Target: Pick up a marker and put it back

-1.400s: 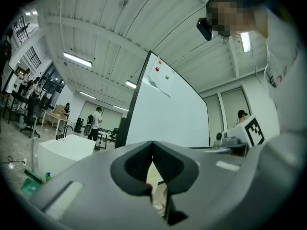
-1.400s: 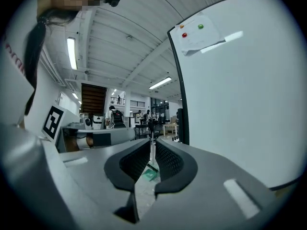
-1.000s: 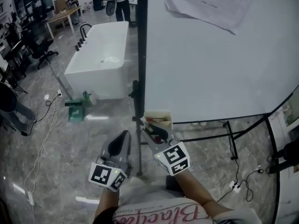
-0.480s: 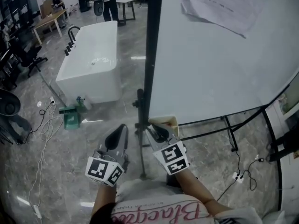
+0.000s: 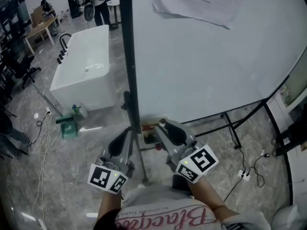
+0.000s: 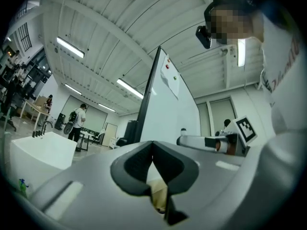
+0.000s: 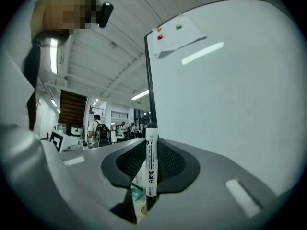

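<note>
One white whiteboard marker with black cap (image 7: 151, 162): upright, clamped between narrowly set jaws of right gripper (image 5: 170, 132), near large white whiteboard on black stand (image 5: 206, 61); left gripper (image 6: 153, 152): jaws pressed together, empty.

The whiteboard (image 5: 201, 56) and its black frame post (image 5: 130, 71) block the front; open floor (image 5: 86, 147) lies left, before the bathtub (image 5: 81, 75).
</note>
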### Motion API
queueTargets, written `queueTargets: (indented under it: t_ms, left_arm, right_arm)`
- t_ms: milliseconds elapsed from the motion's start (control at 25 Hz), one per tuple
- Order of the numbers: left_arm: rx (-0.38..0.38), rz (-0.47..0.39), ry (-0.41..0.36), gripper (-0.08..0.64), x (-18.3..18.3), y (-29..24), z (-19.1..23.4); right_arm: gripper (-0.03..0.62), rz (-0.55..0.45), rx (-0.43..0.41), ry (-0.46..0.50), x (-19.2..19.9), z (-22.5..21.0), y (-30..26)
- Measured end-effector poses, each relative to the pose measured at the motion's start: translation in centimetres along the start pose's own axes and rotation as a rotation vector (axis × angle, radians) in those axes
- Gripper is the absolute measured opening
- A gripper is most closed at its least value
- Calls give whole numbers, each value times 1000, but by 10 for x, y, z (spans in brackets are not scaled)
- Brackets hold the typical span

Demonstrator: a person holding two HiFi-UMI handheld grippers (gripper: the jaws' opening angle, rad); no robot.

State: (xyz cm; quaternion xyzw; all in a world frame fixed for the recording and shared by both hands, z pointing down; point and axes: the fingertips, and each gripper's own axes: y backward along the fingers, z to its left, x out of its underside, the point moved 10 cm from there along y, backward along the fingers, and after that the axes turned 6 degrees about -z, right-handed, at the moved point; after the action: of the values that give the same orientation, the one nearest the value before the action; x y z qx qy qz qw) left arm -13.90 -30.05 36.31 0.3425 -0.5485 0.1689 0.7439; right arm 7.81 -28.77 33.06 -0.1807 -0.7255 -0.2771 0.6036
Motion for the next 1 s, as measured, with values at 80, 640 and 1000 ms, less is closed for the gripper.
queueTargets:
  t_ms: [80, 640, 1000]
  left_arm:
    - [41, -20, -24, 0, -2, -2, -9]
    - [11, 0, -47, -1, -1, -3, -19]
    - [-26, 11, -50, 0, 0, 11, -5]
  right_arm:
    - [77, -74, -12, -24, -12, -2, 11]
    - [78, -102, 9, -2, -2, -5, 24]
    - [78, 93, 31, 89, 52, -8, -14]
